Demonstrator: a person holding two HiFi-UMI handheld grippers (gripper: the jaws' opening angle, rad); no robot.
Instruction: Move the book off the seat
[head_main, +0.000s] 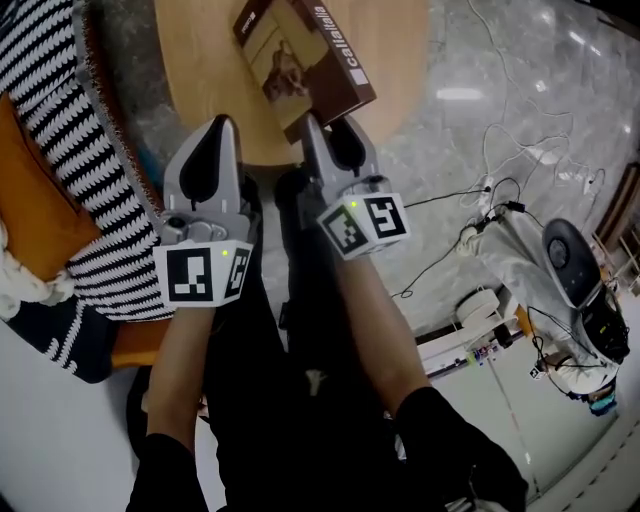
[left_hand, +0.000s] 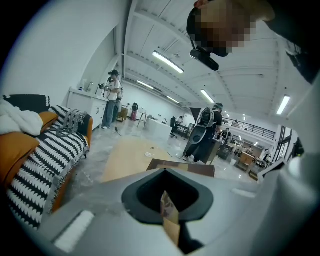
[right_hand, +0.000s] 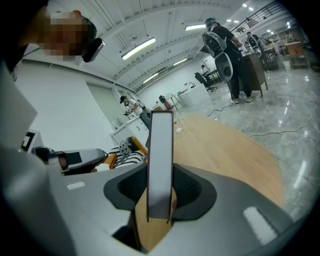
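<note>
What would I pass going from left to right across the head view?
Black-and-white striped throw → left gripper → right gripper → cables on the floor → machine with a round black head at the far right.

On my feed the brown rectangular paperboard book (head_main: 310, 60) shows a smooth cover with a slight sheen; its white page edge looks like matt paper. The round pale wooden table (head_main: 200, 50) is smooth and satin, with faint grain. The left gripper (head_main: 226, 122) and right gripper (head_main: 318, 122) read to me as matt grey moulded plastic with darker matt recesses. The grey marbled stone floor (head_main: 520, 90) is polished and mirrors the lights. The black-and-white striped woven cloth throw (head_main: 60, 110) looks coarse and fringed. The orange cushion (head_main: 30, 215) is plain matt fabric.
</note>
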